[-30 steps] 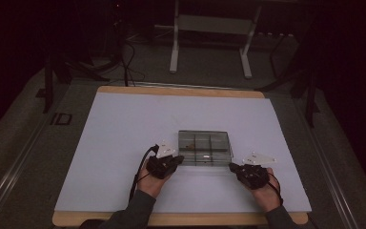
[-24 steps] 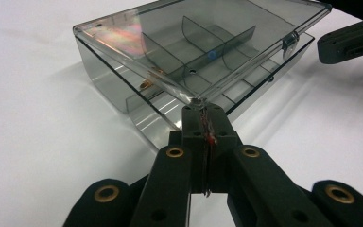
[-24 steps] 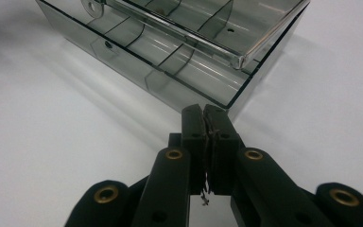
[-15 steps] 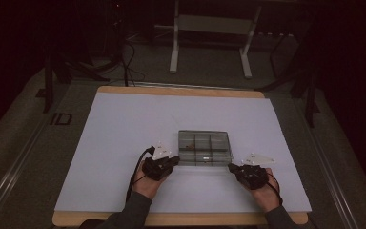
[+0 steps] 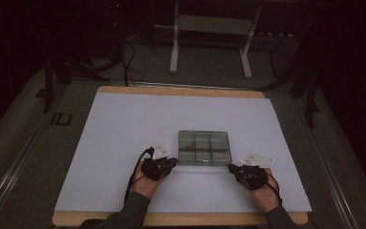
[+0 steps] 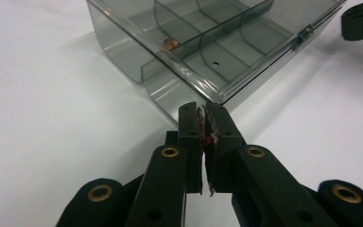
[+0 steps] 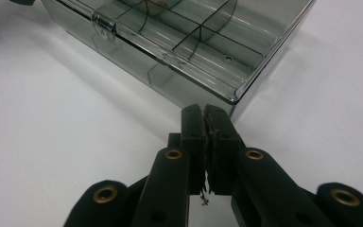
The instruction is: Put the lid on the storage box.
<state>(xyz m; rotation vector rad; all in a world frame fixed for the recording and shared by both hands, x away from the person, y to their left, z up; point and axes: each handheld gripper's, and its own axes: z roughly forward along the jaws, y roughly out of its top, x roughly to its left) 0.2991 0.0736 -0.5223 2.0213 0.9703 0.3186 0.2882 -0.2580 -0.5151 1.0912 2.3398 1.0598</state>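
Box [image 5: 204, 148] of smoky clear plastic lies on the white table [image 5: 124, 129], its lid shut and its inside cut into small compartments. 1 small brownish thing [image 6: 171, 43] sits in a compartment on the left side of the box; I cannot tell what it is.

The left gripper [image 5: 171, 162] is just beside the near left corner of the box, held by the left hand [image 5: 148, 183]. In the left gripper view its jaws are pressed together with nothing between them, and their tips point at that corner, very near to it; if they touch it, I cannot tell.

The right gripper [image 5: 230, 168] is just beside the near right corner of the box, held by the right hand [image 5: 263, 191]. In the right gripper view its jaws are also clenched on nothing, the tips close before the corner. The latch [image 7: 102, 22] of the box is on its near wall.
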